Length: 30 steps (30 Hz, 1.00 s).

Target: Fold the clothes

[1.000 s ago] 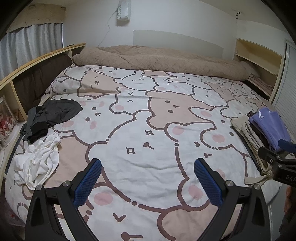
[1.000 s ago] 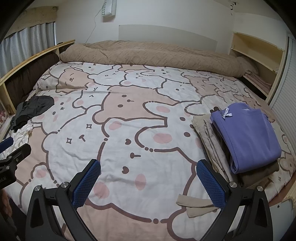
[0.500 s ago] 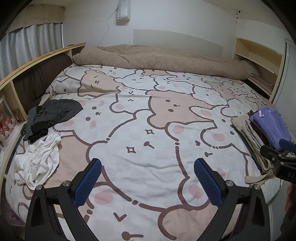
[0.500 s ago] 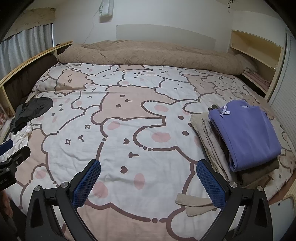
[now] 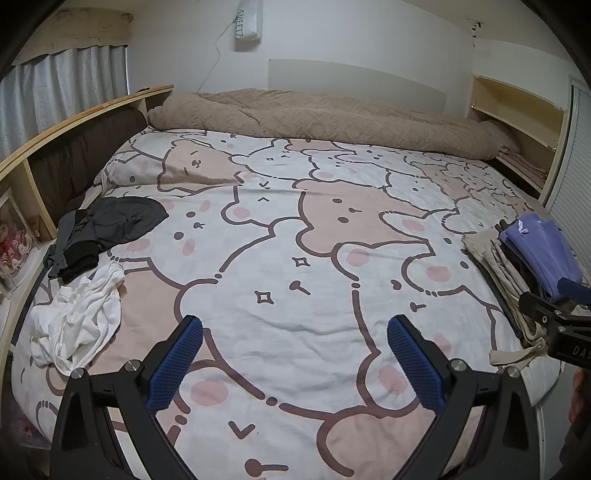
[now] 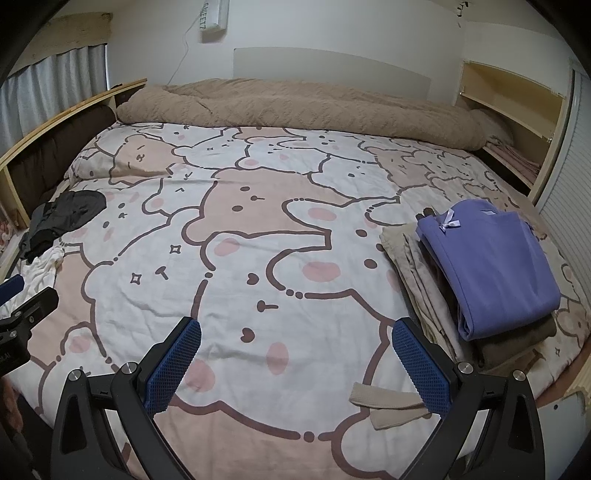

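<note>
Both grippers (image 5: 294, 363) (image 6: 296, 363) hung open and empty between garments; next likely the white shirt (image 5: 79, 325) at left of frame, needing a pinch

Home bedroom. Big bed (image 5: 295, 258) took up most of both views, w/ cartoon bear sheet in pink/white. Tan quilted duvet (image 5: 332, 118) was bunched along the far wall. Wooden shelf headboard (image 5: 74, 125) ran along the left side, curtain (image 5: 62, 85) behind it. Open shelf niche (image 6: 513, 110) sat in the far right corner. White wall unit w/ cord (image 5: 248, 20) hung up top. Laundry was on the sheet: loose dark (image 5: 110, 225) & white (image 5: 79, 321) garments at left, folded stack w/ purple top (image 6: 491, 269) at right.
</note>
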{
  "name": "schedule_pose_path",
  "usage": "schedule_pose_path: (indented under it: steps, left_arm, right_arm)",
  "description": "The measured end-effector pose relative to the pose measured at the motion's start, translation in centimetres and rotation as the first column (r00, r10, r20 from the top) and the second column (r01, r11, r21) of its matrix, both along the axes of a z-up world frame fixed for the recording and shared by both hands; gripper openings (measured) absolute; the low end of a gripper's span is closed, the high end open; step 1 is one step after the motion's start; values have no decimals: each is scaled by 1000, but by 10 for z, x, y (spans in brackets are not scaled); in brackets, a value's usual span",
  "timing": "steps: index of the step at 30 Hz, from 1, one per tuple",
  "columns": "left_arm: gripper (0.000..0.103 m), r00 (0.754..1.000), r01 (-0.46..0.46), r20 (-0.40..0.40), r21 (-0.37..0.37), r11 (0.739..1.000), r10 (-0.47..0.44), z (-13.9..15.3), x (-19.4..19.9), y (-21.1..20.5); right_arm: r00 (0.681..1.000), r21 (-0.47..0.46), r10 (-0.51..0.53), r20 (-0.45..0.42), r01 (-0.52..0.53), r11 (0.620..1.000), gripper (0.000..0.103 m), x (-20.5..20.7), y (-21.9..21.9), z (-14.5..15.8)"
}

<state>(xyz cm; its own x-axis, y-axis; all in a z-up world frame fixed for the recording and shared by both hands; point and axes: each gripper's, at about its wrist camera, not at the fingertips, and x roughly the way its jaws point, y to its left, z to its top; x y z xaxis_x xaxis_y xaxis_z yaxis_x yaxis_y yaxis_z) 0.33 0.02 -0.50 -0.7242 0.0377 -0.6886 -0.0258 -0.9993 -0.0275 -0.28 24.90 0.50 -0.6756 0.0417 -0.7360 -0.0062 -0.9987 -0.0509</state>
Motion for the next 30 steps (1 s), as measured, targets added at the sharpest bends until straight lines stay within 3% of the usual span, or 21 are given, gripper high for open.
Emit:
schedule_pose_path:
  steps: [23,30]
  left_arm:
    - [101,1000,-2,9,13,1000,2,-3,-1,-2]
    - [101,998,2,-63,57,998,1,6,5,-8]
  right_arm:
    - [1000,15,6,1,-6,1000,103,0,-2,-1]
    - [996,-24,0,-90,-2,1000,103,7,2,11]
